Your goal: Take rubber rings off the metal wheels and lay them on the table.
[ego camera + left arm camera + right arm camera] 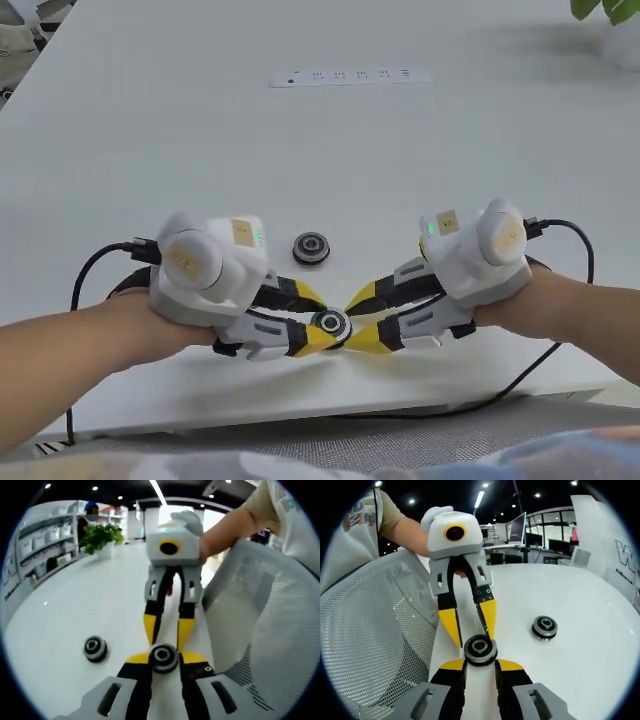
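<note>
Left gripper (320,320), white-bodied with black jaws tipped in yellow, was clamped on a small round metal wheel with a dark rubber ring (331,324). The right gripper (350,322), its twin, met it head-on and pinched the same wheel from the opposite side. That made two grippers, one in each of the person's hands, with a black cable (85,275) trailing from each.

I counted two wheels. The held one sat at the near edge of the broad white table (150,130); whether it rested on the top I couldn't tell. A second wheel (311,248) of the same kind lay flat just beyond the jaws, clear of them, a dark ring around it.

One white power strip (350,76) lay far across the table, and one green leafy plant (605,8) stood at the far right corner. A grey mesh chair back (270,630) was close beside the person. The room had white shelves (45,545) along one wall and small round lights in a dark ceiling.
</note>
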